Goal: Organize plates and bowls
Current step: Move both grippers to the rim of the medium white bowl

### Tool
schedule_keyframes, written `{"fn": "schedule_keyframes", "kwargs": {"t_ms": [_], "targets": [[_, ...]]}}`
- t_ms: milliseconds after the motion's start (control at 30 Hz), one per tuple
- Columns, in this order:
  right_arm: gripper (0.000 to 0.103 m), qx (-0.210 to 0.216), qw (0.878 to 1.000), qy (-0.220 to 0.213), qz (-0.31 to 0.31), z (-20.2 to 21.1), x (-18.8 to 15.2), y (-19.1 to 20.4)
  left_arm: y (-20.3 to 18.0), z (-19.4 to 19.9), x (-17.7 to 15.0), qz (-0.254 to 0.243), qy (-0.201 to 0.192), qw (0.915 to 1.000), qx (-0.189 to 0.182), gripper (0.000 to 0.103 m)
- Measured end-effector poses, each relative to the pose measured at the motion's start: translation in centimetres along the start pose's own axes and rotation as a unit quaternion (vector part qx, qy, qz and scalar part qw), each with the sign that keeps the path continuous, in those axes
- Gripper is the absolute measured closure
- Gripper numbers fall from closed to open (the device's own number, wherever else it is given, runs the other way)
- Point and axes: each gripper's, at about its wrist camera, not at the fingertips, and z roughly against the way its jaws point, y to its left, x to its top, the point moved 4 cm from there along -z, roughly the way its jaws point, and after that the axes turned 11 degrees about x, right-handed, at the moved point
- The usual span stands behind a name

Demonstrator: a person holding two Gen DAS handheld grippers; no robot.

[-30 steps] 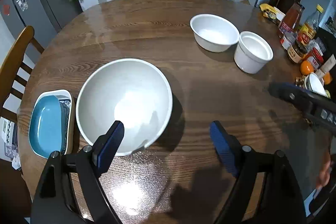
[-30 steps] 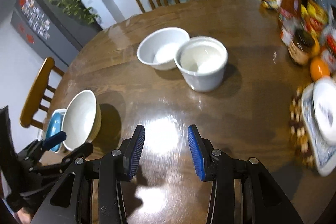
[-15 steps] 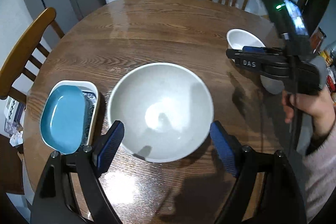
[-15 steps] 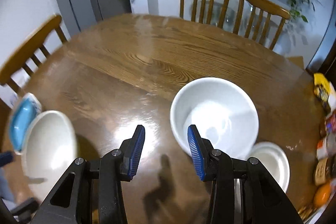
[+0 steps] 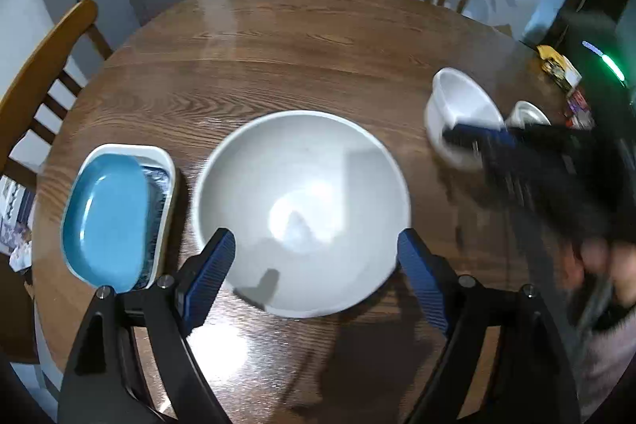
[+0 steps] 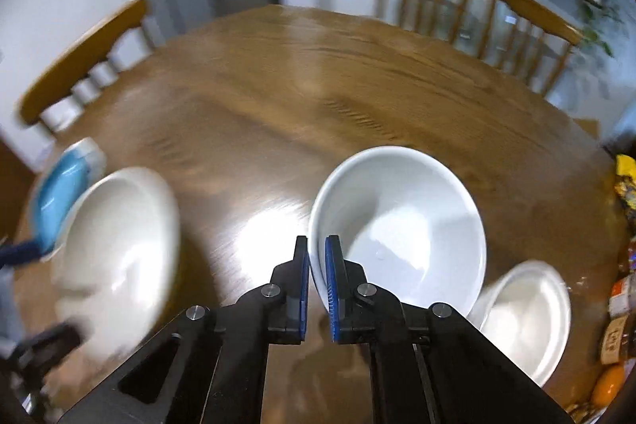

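Between my right fingers [image 6: 317, 283] the small bowl's [image 6: 401, 225] rim is pinched, left gripper [image 5: 314, 277] spread around the unstacked big bowl [image 5: 302, 209].

In the left wrist view the right tool [image 5: 465, 138] is smeared by motion and covers part of the medium white ceramic bowl [image 5: 457, 102] and most of the small white round cup [image 5: 526, 111]. The patterned dish under the blue oval plate [image 5: 105, 215] shows only a strip. The large pale bowl [image 6: 119, 245] blurs in the right wrist view.
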Motion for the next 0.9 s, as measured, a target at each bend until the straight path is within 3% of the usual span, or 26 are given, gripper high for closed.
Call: {"fn": "schedule_keyframes", "kwargs": {"t_ms": [167, 300, 367, 467, 533, 567, 667, 800, 900], "targets": [[0.094, 0.043, 0.998, 0.021, 0.050, 2.6, -6.0, 4.5, -2.5, 0.0, -0.1, -0.034, -0.003, 0.9991, -0.024, 0.020], [0.094, 0.028, 0.996, 0.040, 0.081, 4.1, -10.2, 6.2, -4.7, -0.4, -0.4, -0.067, -0.001, 0.9972, -0.035, 0.020], [0.094, 0.014, 0.998, 0.035, 0.059, 4.8, -10.9, 5.7, -4.7, -0.5, -0.3, -0.063, 0.001, 0.9974, -0.037, 0.020], [0.094, 0.029, 0.999, 0.003, 0.017, 5.8, -10.2, 4.9, -4.5, -0.4, 0.8, -0.056, -0.002, 0.9977, -0.039, 0.020], [0.088, 0.028, 0.999, -0.018, -0.032, 5.8, -9.5, 3.8, -4.7, -0.5, 2.2, -0.059, -0.005, 0.9973, -0.044, 0.020], [0.080, 0.026, 0.997, -0.027, -0.061, 5.8, -9.3, 3.0, -4.9, -0.4, 2.7, -0.061, -0.006, 0.9974, -0.039, 0.020], [0.061, 0.040, 0.983, -0.069, -0.166, 6.1, -8.7, 0.5, -5.0, -1.0, 4.4, -0.060, -0.022, 0.9979, -0.011, 0.020], [0.059, 0.032, 0.959, -0.096, -0.266, 5.8, -8.5, -2.0, -5.5, -2.7, 5.6, -0.053, -0.018, 0.9984, 0.005, 0.020], [0.059, 0.046, 0.934, -0.112, -0.336, 5.1, -8.6, -3.8, -6.5, -4.5, 6.6, -0.060, -0.006, 0.9980, 0.017, 0.020]]}}
